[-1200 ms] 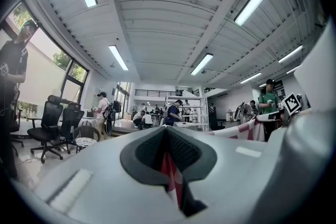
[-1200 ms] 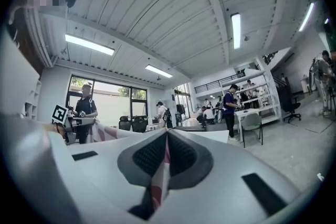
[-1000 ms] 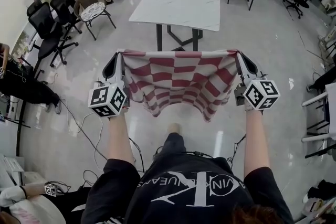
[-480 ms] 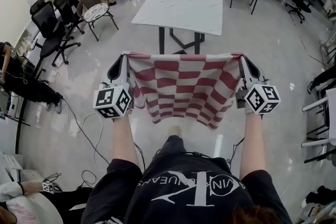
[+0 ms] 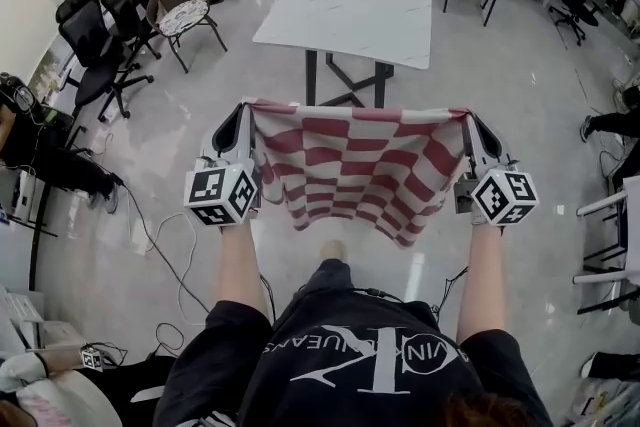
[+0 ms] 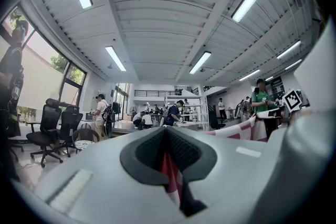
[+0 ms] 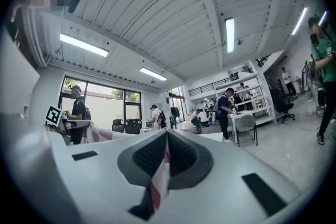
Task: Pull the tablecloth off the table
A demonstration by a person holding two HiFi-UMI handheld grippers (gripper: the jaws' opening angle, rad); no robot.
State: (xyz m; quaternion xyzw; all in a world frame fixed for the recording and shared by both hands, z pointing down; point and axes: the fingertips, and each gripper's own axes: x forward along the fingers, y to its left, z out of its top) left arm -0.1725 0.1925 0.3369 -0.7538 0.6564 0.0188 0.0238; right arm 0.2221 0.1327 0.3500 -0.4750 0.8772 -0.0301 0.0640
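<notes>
Red-and-white checked tablecloth [image 5: 355, 165] is off the white table [image 5: 345, 10], which stands at 12 o'clock in the head view, well apart from the cloth. The cloth hangs in the air between both grippers, top hem pulled straight, lower edge sagging toward 6 o'clock above the floor [image 5: 520, 105]. Left gripper [image 5: 244, 111] is at the cloth's 10 o'clock corner, jaws clamped on it, with a fabric strip pinched between the pads in the left gripper view. Right gripper [image 5: 468, 118] is at the 2 o'clock corner, jaws likewise closed on fabric. Judgement: the cloth is light, soft and limp, it drapes freely and is not fragile. Thin weave could slip, so grip the hemmed corners deep in the pads and keep the top edge tensioned. Pull-off looks essentially done.
</notes>
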